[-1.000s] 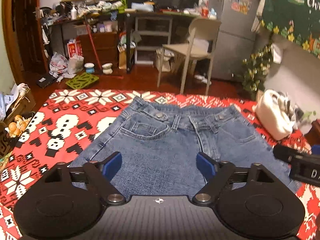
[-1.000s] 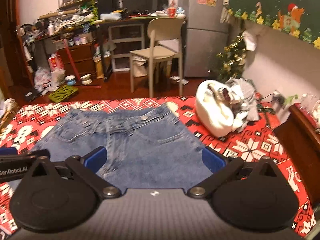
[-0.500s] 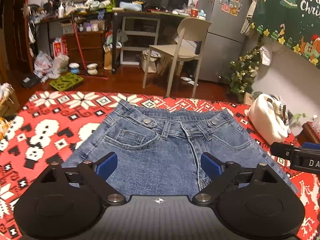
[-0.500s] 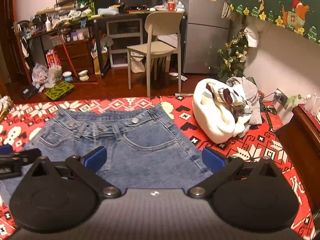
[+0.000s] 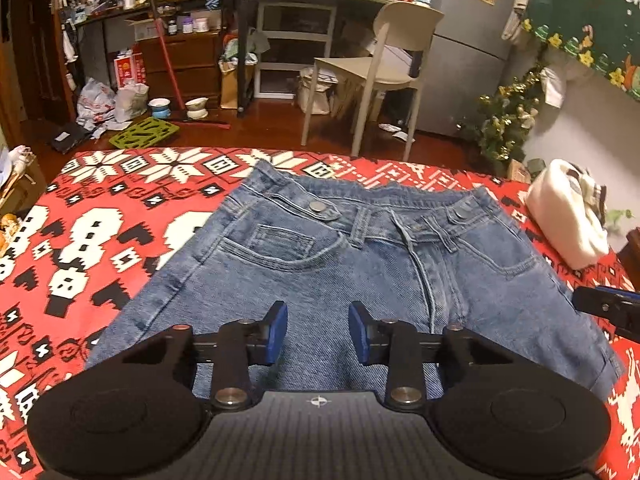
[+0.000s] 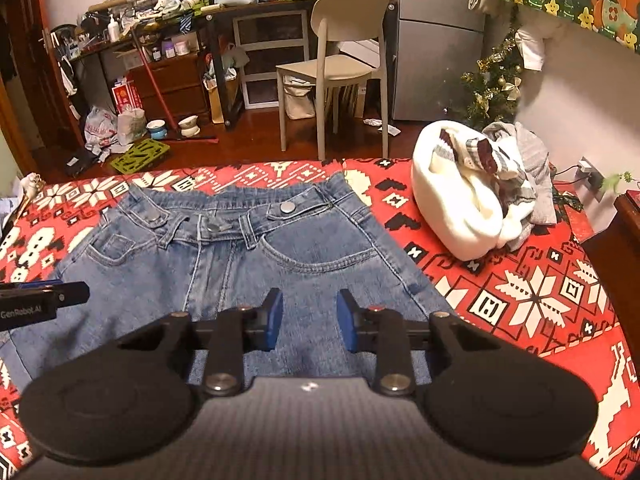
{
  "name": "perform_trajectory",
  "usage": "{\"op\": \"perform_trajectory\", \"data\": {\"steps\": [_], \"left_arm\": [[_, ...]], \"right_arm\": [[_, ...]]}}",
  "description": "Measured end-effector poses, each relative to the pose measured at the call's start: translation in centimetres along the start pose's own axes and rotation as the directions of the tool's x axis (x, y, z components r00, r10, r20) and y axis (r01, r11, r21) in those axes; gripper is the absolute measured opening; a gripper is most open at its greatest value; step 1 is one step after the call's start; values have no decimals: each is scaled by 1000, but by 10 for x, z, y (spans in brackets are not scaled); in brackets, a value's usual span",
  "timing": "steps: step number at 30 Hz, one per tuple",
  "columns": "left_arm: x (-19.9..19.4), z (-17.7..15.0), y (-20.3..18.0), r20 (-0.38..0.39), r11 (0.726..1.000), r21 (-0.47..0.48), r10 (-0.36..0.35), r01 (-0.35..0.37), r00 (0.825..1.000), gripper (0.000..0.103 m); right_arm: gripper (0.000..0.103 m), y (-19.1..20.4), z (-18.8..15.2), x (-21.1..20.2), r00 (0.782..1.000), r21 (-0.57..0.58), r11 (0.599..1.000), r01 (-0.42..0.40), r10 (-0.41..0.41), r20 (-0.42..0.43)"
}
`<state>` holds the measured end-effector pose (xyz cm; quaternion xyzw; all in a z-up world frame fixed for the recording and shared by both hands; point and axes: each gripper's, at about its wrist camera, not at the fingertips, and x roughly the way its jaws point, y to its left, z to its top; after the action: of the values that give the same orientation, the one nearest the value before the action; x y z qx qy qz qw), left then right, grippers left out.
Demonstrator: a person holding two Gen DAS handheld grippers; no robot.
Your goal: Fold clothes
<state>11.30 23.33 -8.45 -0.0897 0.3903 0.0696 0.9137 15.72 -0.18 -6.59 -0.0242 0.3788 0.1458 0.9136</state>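
Both claws (image 5: 318, 332) (image 6: 309, 326) narrowed, closing over flat blue denim jeans (image 5: 360, 272).

From my remote station I cannot see the lower part of the jeans (image 5: 320, 276), hidden behind the left gripper (image 5: 318, 334) and right gripper (image 6: 309, 322), nor tell whether the closing pads touch denim, and the clothes pile (image 5: 568, 216) is partly cut off at the left view's right edge.
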Motion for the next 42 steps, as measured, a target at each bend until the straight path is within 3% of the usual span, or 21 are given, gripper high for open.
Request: {"op": "perform_trajectory", "data": {"steps": [4, 9, 13, 15, 16, 20, 25, 31, 36, 42], "left_arm": [[2, -2, -5, -19, 1000, 9, 2, -2, 1000, 8], [4, -7, -7, -37, 1000, -12, 11, -12, 999, 7], [5, -7, -4, -47, 999, -44, -6, 4, 999, 7], [6, -7, -5, -55, 999, -42, -12, 9, 998, 7], [7, -7, -5, -63, 999, -41, -19, 16, 998, 7], [15, -6, 0, -116, 992, -89, -104, 94, 988, 7], [28, -8, 8, -195, 975, -153, -189, 160, 962, 7], [40, -14, 7, -248, 988, -133, -112, 81, 962, 6], [38, -16, 7, -255, 989, -129, -101, 70, 962, 5], [37, -16, 12, -251, 989, -143, -74, 39, 965, 4]], "right_arm": [[23, 6, -4, 1, 1000, -5, 1000, -8, 8, -4], [27, 6, -8, 8, 997, 42, 999, 28, -24, -77], [29, 6, -13, 12, 994, 32, 997, 65, -62, -85], [27, 2, -14, 17, 992, 72, 997, 20, -11, -126], [22, 0, -14, 20, 989, 98, 995, -5, 20, -149], [7, -8, -20, 38, 954, 221, 969, -109, 164, -251], [6, -7, -27, 54, 942, 251, 961, -113, 184, -281], [1, -8, -34, 67, 937, 260, 964, -61, 145, -317], [1, -15, -32, 66, 938, 259, 966, -25, 112, -328], [0, -47, -30, 67, 931, 380, 924, 41, 103, -349]]}}
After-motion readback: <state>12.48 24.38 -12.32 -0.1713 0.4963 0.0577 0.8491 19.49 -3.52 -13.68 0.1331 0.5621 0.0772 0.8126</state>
